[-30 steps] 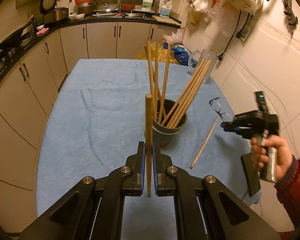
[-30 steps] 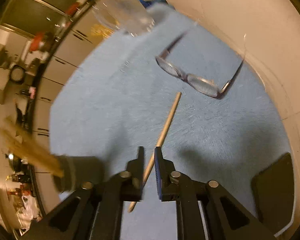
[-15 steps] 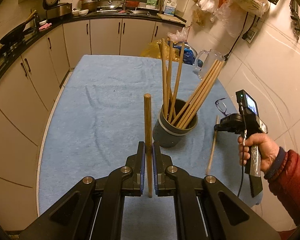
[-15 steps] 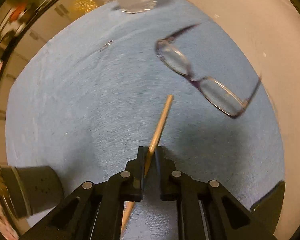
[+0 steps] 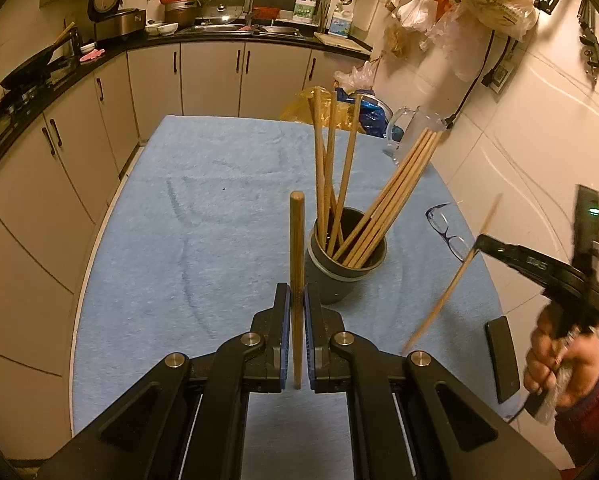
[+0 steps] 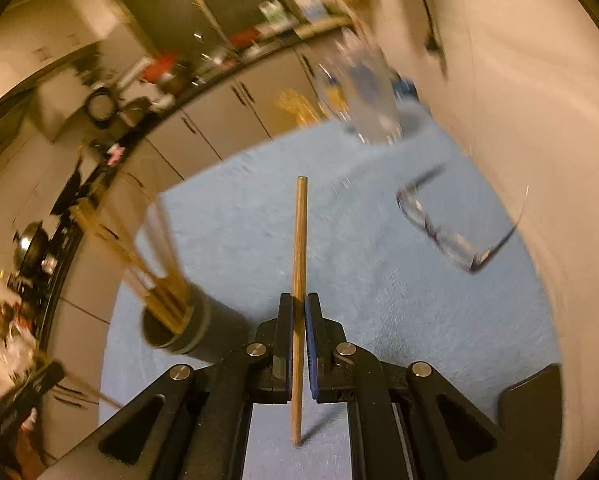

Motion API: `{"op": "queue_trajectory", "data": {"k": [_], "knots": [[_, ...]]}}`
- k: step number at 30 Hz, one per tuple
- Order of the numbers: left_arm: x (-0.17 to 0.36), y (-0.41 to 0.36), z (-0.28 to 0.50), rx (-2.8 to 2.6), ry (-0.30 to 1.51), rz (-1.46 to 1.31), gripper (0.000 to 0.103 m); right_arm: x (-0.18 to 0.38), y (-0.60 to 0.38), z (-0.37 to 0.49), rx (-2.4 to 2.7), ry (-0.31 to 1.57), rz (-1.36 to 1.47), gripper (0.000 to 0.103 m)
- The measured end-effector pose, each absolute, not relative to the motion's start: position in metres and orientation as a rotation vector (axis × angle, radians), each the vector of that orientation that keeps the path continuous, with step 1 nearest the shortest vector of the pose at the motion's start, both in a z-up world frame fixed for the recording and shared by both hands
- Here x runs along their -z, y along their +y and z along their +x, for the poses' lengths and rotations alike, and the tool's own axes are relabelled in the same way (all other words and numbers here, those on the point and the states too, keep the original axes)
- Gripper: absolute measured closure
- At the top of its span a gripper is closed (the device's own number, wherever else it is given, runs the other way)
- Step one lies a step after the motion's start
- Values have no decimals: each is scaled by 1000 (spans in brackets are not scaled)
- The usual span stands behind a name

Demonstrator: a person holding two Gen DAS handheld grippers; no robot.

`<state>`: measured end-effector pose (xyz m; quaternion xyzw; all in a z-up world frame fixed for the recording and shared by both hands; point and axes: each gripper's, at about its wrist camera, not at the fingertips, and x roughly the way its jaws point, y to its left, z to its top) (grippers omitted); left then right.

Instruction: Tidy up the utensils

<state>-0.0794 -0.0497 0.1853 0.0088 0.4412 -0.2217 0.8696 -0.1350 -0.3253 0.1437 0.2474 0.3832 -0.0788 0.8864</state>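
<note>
A dark grey cup (image 5: 341, 276) (image 6: 191, 334) holding several wooden chopsticks (image 5: 391, 196) stands on the blue cloth (image 5: 203, 208). My left gripper (image 5: 297, 300) is shut on one upright chopstick (image 5: 297, 240), just left of the cup and nearer to me. My right gripper (image 6: 298, 312) is shut on another chopstick (image 6: 300, 248), lifted off the cloth. In the left wrist view that chopstick (image 5: 455, 280) hangs slanted and blurred to the right of the cup, from the right gripper (image 5: 477, 242) held by a hand (image 5: 555, 364).
Glasses (image 5: 447, 232) (image 6: 451, 236) lie on the cloth right of the cup. A glass jug (image 5: 413, 132) (image 6: 369, 92) stands at the far right by the wall. A black flat object (image 5: 501, 356) lies at the right edge. Kitchen cabinets (image 5: 211, 76) run behind and left.
My right gripper closed on the chopstick that lay on the cloth and lifted it up, rolling as it rose. My left gripper with its chopstick stayed where it was.
</note>
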Motion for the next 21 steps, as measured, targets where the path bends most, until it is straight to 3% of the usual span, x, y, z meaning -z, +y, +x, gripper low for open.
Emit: {"op": "queue_trajectory", "data": {"k": [11, 21], "knots": [[-195, -56, -86, 472, 897, 21, 97, -186, -310, -152, 149, 692, 437, 103], [-195, -50, -87, 457, 908, 27, 97, -120, -391, -116, 229, 913, 826, 97]]}}
